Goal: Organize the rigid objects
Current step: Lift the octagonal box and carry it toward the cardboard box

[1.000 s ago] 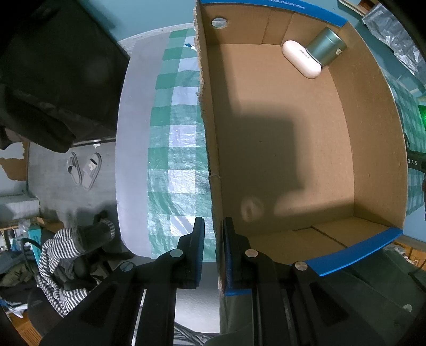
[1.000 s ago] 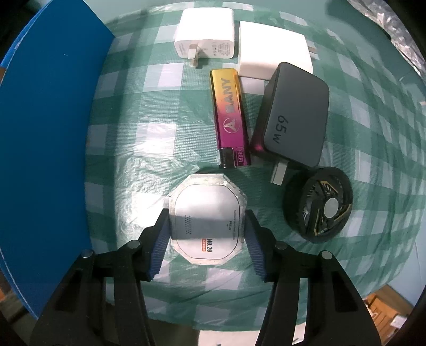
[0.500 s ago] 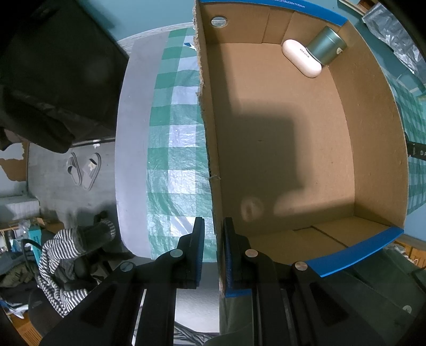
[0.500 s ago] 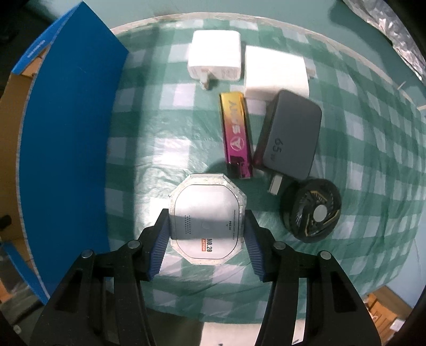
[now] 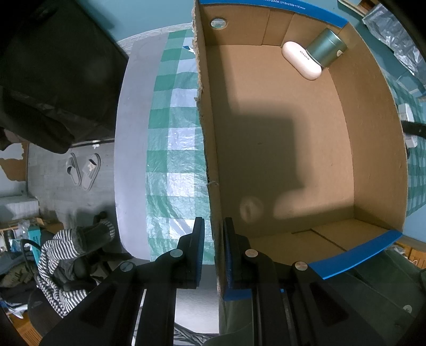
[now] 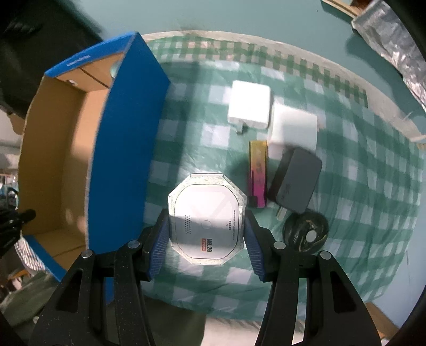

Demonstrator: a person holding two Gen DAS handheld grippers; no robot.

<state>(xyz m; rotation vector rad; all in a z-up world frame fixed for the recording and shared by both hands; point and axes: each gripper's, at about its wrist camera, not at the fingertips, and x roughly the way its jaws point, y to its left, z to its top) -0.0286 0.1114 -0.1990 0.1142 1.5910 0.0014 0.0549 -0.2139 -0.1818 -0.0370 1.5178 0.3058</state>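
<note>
Lifted higher off the cloth, octagonal case [image 6: 206,218] pinched by right gripper [image 6: 205,239], long axis along fingers, left gripper [image 5: 213,252] clamping box wall [image 5: 210,159].

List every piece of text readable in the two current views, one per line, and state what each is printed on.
"NO.20": octagonal silver case held in the right tool.
Small print beside it on that case: too small to read.
"(315x230x115)mm": blue rim of the cardboard box; the characters before it are unclear.
Logo on the white oval case inside the box: not legible.
Gradient lighter and grey charger: markings blurred.
</note>
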